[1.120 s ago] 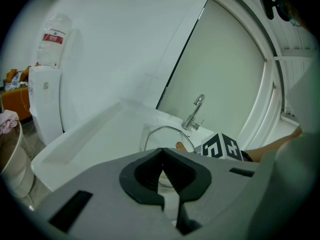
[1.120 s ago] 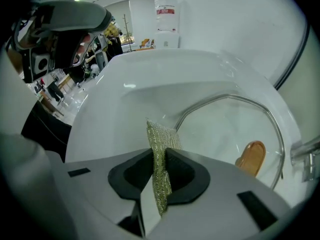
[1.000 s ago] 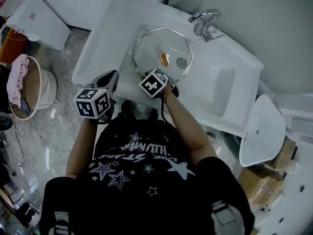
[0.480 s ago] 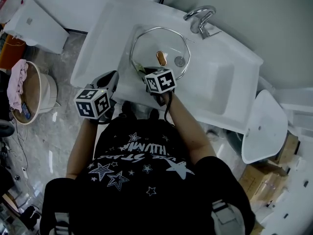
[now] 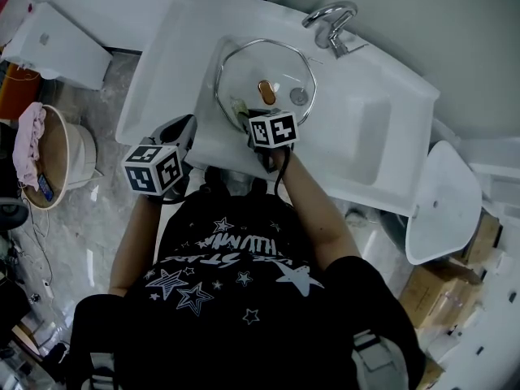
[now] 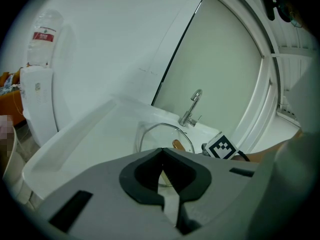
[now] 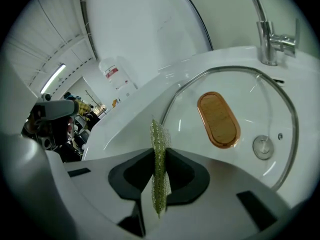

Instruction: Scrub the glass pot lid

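At the far left a round wooden tub (image 5: 61,149) with a pink cloth (image 5: 31,128) draped on its rim stands on the floor. Next to it, the left gripper (image 6: 161,151) hovers at the near edge of the white ceramic sink (image 5: 162,63), jaws pressed together with nothing between them. In the basin lies the round glass pot lid with a metal rim (image 5: 244,71) and an oval copper-coloured handle (image 5: 266,92) at its middle. The right gripper (image 7: 159,151) hangs over the lid's near left part, jaws pinching a thin green scouring pad (image 7: 159,179) on edge; whether the pad touches the glass is unclear. Behind the lid stands a chrome tap (image 5: 329,19).
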Motion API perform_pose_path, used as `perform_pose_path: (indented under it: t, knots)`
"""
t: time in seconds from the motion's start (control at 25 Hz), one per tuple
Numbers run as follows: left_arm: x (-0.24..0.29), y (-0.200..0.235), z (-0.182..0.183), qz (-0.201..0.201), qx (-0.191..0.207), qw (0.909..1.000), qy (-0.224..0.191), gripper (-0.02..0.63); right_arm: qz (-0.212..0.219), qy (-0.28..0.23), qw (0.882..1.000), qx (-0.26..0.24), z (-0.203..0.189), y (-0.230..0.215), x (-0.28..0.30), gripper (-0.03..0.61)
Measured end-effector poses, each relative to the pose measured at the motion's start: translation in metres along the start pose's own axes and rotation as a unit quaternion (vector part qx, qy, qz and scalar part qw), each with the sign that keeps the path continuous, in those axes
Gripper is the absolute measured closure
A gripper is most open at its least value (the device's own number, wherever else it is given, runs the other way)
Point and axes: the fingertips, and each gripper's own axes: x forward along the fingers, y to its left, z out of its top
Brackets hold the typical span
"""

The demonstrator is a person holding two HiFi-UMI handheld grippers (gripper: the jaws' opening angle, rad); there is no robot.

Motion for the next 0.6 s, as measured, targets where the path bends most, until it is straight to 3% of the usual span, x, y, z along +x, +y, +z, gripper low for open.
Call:
perform_pose_path:
  t: [0.6]
  knots:
    - [0.02, -0.022, -0.001, -0.027, 0.016, 0.9994, 0.014, 0.606, -0.046, -0.006, 0.999, 0.013, -0.023, -0.047, -0.039, 0.514]
